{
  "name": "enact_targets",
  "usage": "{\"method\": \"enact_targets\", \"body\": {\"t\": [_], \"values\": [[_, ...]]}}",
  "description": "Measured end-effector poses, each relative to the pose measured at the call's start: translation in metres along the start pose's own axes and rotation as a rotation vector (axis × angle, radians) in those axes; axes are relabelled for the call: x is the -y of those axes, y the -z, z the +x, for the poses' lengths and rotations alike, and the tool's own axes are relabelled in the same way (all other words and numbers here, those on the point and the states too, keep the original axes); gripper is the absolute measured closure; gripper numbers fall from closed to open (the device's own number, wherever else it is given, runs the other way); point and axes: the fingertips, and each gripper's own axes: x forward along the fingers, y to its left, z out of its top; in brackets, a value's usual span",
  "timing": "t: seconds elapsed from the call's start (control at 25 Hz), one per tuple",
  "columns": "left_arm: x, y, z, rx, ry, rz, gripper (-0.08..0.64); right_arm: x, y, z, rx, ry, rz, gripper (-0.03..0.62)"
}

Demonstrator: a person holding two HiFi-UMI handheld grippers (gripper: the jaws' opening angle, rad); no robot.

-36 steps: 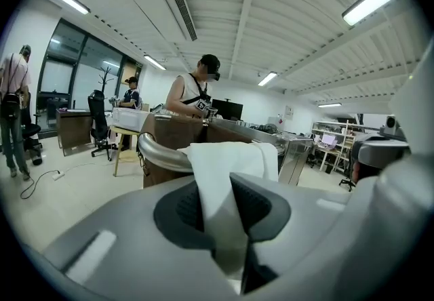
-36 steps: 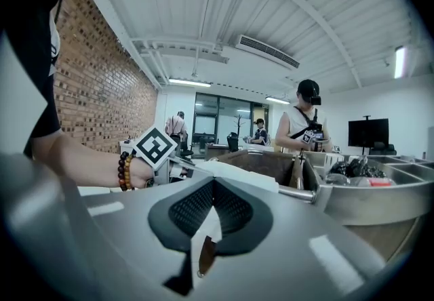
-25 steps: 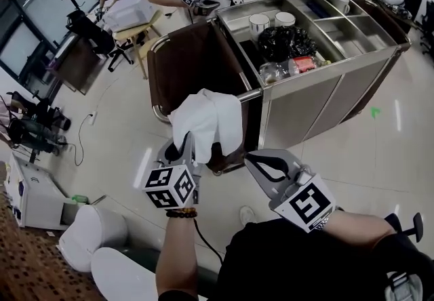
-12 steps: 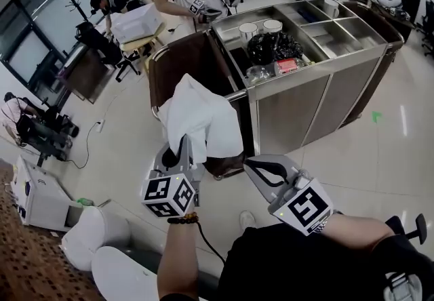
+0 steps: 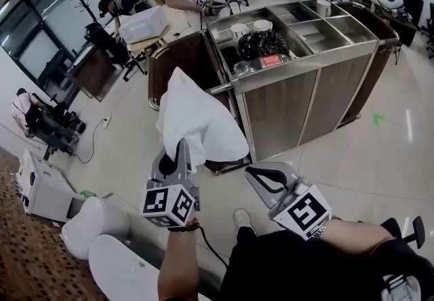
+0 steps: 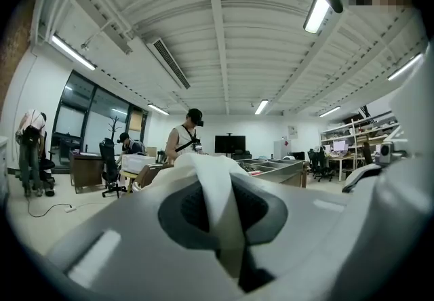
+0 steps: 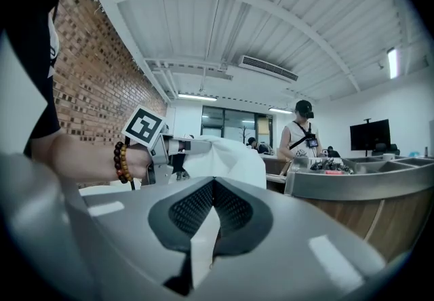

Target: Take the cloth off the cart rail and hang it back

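Just 12 o'clock of the left gripper (image 5: 180, 156), cloth (image 5: 196, 116) is now lifted clear of the cart rail (image 5: 222, 88), pinched in those jaws; right gripper (image 5: 267, 175) closed, empty; takeoff done, rehang next.

Steel cart (image 5: 278, 110) on a glossy tiled floor (image 5: 352, 164).
Up top, in the cart's left trays: two white cups (image 5: 241, 30) side by side at the back, a bunched black bag (image 5: 263, 43) just in front, a red packet (image 5: 273, 60) by the near rim. On the floor, a green mark (image 5: 377, 117) near the cart's right end.
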Motion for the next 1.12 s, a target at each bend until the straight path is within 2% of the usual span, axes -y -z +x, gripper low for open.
{"method": "enact_targets", "body": {"t": [0.32, 0.68, 1.12], "values": [[0.042, -0.009, -0.037, 0.035, -0.053, 0.020, 0.532, -0.013, 0.010, -0.037, 0.011, -0.060, 0.005, 0.592], [0.076, -0.002, -0.071, 0.017, -0.035, 0.039, 0.532, -0.035, 0.005, -0.051, 0.045, -0.107, -0.002, 0.592], [0.070, -0.014, -0.104, 0.027, -0.007, 0.046, 0.532, -0.076, -0.002, -0.038, 0.055, -0.103, -0.011, 0.592]]}}
